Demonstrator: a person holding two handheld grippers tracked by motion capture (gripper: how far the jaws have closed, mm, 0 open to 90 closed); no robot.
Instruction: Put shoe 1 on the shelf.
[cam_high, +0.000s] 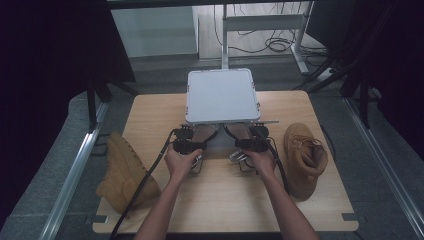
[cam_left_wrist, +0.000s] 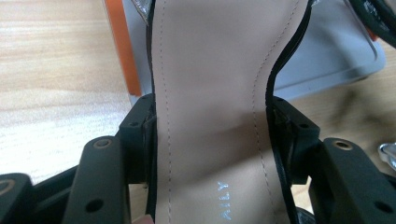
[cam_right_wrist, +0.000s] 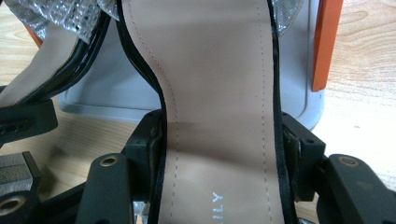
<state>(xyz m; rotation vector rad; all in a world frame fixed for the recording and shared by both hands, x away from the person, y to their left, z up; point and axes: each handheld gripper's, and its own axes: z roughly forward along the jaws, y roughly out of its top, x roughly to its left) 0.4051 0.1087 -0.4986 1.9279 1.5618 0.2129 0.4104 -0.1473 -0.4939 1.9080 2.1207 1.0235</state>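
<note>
**2 sandals pinched, toes under the box lid**

Outside the left gripper (cam_high: 189, 145) lies a tan suede ankle boot (cam_high: 124, 172) on its side, partly off the pale wooden table (cam_high: 150, 112). That gripper's jaws pinch the left black-edged sandal with a beige stitched insole (cam_left_wrist: 210, 116) across its waist, pads pressed on both rims. Ahead of both grippers, a grey shoebox lid (cam_high: 222, 95) hides the sandals' toes. The right gripper (cam_high: 252, 145) likewise clamps the right black-edged beige sandal (cam_right_wrist: 219, 116); silver glitter straps (cam_right_wrist: 70, 18) show beyond its jaws, cut off at the frame. Printed insole lettering is only partly readable. Outside the right gripper stands a 2nd tan boot (cam_high: 304, 157), upright.
</note>
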